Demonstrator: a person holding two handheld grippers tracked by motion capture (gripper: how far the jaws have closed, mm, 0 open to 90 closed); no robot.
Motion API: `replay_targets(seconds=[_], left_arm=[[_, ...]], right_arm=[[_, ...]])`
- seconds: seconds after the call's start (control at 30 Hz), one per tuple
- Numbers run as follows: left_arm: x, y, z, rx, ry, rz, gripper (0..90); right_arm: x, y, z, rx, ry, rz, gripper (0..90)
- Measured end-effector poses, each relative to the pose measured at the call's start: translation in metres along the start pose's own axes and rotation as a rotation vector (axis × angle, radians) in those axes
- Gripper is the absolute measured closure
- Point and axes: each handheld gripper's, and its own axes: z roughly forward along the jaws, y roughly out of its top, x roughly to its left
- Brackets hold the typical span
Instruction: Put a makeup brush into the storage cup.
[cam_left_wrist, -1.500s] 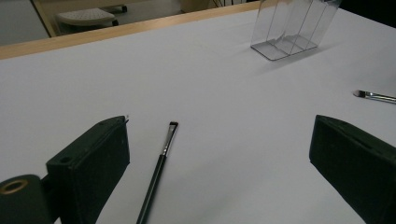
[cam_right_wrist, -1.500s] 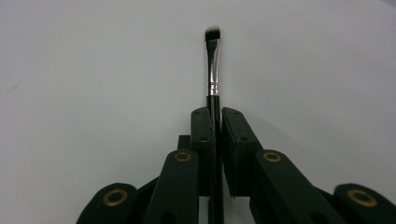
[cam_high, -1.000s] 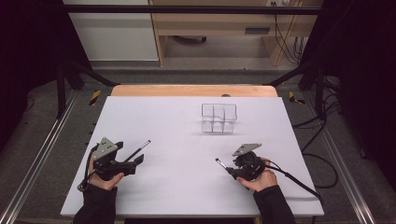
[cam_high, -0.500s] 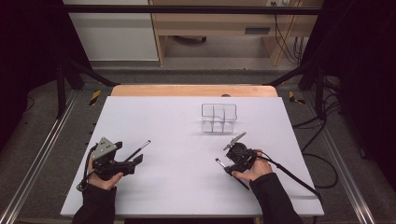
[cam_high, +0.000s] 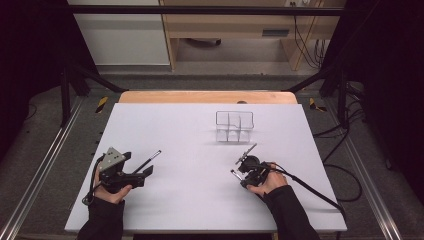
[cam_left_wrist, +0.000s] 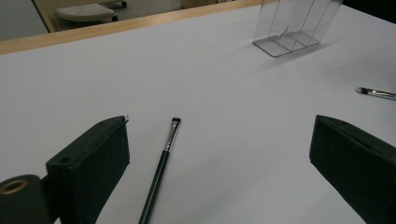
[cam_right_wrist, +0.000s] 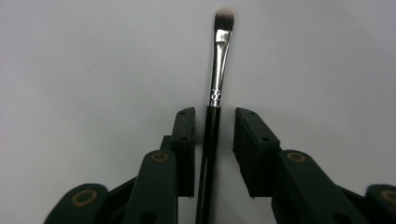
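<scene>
the right gripper (cam_right_wrist: 212, 154) has just been closing its matte black jaws; a slim glossy-handled brush (cam_right_wrist: 215, 93) with a silver ferrule lies between them on the white table (cam_high: 200, 130), gaps showing either side. the left gripper (cam_left_wrist: 219, 158) gapes wide beside a thin angled brush (cam_left_wrist: 163, 163). a clear plastic divided holder (cam_high: 234, 126) stands farther off.

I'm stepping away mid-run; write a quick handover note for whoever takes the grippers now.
Right gripper: jaws have just been closing around the handle of the rounded brush, a gap at the right pad; it lies flat on the table.
Left gripper: jaws wide open, the angled brush lying between them, untouched.
Clear organizer: stands beyond the right gripper, empty.
Done: nothing moved yet.
Left: probably grip each brush and stand it in the organizer.
</scene>
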Motion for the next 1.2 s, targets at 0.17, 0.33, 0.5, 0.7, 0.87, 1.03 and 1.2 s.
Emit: replay_targets(seconds=[0.17,0.33,0.5,0.7,0.87,1.03,1.2], left_arm=[[0.0,0.0,0.0,0.004,-0.002,0.003,4.3],[0.0,0.0,0.0,0.004,-0.001,0.003,4.3],[0.0,0.0,0.001,0.004,-0.001,0.002,4.4],[0.0,0.0,0.001,0.005,-0.001,0.002,4.4],[0.0,0.0,0.001,0.006,-0.001,0.002,4.4],[-0.001,0.0,0.001,0.006,0.0,0.002,4.4],[-0.001,0.0,0.001,0.006,0.0,0.003,4.4]], right_arm=[[0.002,0.0,0.0,0.022,-0.009,0.001,78.3],[0.003,0.001,0.0,0.024,-0.005,0.002,84.2],[0.004,0.0,0.0,0.015,-0.014,-0.003,84.5],[0.004,-0.001,-0.001,0.011,-0.013,0.01,84.5],[0.003,-0.001,-0.011,-0.041,-0.008,0.031,84.5],[-0.001,-0.004,-0.029,-0.149,-0.011,0.052,84.5],[-0.004,-0.006,-0.039,-0.228,-0.012,0.072,84.5]])
